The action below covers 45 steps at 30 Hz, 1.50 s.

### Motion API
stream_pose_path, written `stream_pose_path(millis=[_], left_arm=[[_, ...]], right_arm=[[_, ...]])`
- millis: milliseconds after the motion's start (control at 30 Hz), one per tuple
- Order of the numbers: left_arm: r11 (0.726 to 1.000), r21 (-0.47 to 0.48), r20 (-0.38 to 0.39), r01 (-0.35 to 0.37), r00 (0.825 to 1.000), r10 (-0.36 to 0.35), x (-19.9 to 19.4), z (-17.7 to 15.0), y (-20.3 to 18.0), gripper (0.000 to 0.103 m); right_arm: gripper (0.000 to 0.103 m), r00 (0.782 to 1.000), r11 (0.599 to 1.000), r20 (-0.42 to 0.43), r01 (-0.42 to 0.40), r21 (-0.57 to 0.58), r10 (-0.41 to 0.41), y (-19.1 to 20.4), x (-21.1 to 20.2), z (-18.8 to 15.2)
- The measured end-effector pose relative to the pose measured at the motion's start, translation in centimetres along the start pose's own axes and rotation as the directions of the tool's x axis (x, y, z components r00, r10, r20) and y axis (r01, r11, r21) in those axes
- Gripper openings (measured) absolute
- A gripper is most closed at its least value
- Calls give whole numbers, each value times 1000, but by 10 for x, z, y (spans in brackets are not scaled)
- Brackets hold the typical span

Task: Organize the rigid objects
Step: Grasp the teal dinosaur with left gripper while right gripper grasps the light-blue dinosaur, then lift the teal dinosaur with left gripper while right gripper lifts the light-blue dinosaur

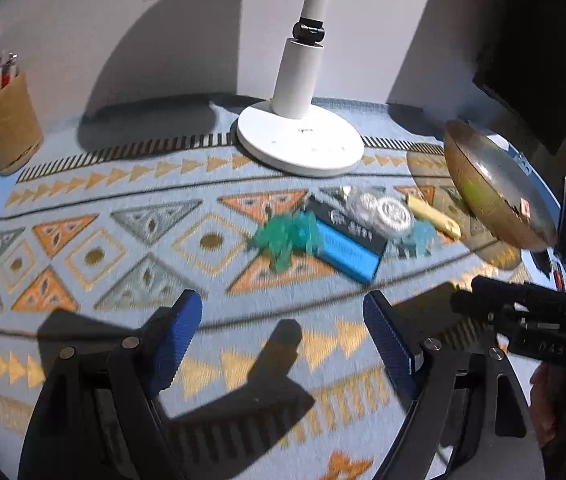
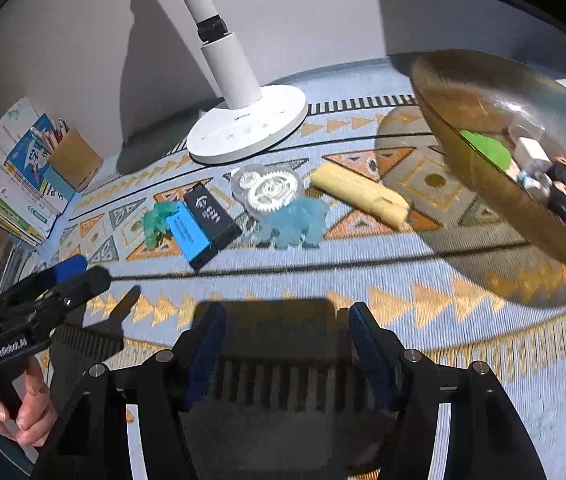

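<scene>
Hovering over the desk (image 2: pixel 363 272), my left tongs (image 1: pixel 283 336) and right tongs (image 2: pixel 287 344) gape apart — both empty — near the blue box (image 2: pixel 193 236).

Lamp base (image 2: pixel 247 128) stands far centre on the patterned cloth (image 2: pixel 403 280), against the wall. Near of it, a row of small things across the cloth: toy figure (image 2: pixel 157 220) at left, touching the flat box (image 2: pixel 191 236); a second box (image 2: pixel 213 210) lies along that box's right side. Right of these, the gear piece (image 2: pixel 269 192), with another toy figure (image 2: pixel 295 224) just near of it. Further right, the stick (image 2: pixel 359 192). Bowl (image 2: pixel 463 160) at far right, small items inside. Pen cup (image 2: pixel 73 158) and stacked books (image 2: pixel 11 172) at far left.
</scene>
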<state>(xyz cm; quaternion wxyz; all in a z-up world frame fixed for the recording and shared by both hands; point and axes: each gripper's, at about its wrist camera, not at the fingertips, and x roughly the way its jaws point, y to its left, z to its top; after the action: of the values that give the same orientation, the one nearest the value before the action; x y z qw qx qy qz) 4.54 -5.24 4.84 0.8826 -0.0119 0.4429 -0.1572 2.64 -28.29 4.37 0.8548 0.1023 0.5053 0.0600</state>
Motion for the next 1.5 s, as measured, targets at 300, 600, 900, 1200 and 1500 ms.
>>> stream_pose_path(millis=[300, 600, 900, 1200, 1500], left_arm=[[998, -54, -30, 24, 999, -25, 48, 33, -2, 81], [998, -57, -39, 22, 999, -25, 59, 30, 5, 75], [999, -38, -14, 26, 1000, -26, 57, 29, 1, 46], [999, 5, 60, 32, 998, -33, 8, 10, -3, 46], [999, 16, 57, 48, 997, -48, -23, -43, -12, 46]], right_arm=[[62, 1000, 1000, 1, 21, -21, -21, 0, 17, 26], [62, 1000, 1000, -4, 16, -17, -16, 2, 40, 42], [46, 1000, 1000, 23, 18, -2, -18, -2, 43, 43], [41, 998, 999, 62, 12, -47, -9, -2, 6, 14], [42, 1000, 986, -13, -18, -164, 16, 6, -12, -45]])
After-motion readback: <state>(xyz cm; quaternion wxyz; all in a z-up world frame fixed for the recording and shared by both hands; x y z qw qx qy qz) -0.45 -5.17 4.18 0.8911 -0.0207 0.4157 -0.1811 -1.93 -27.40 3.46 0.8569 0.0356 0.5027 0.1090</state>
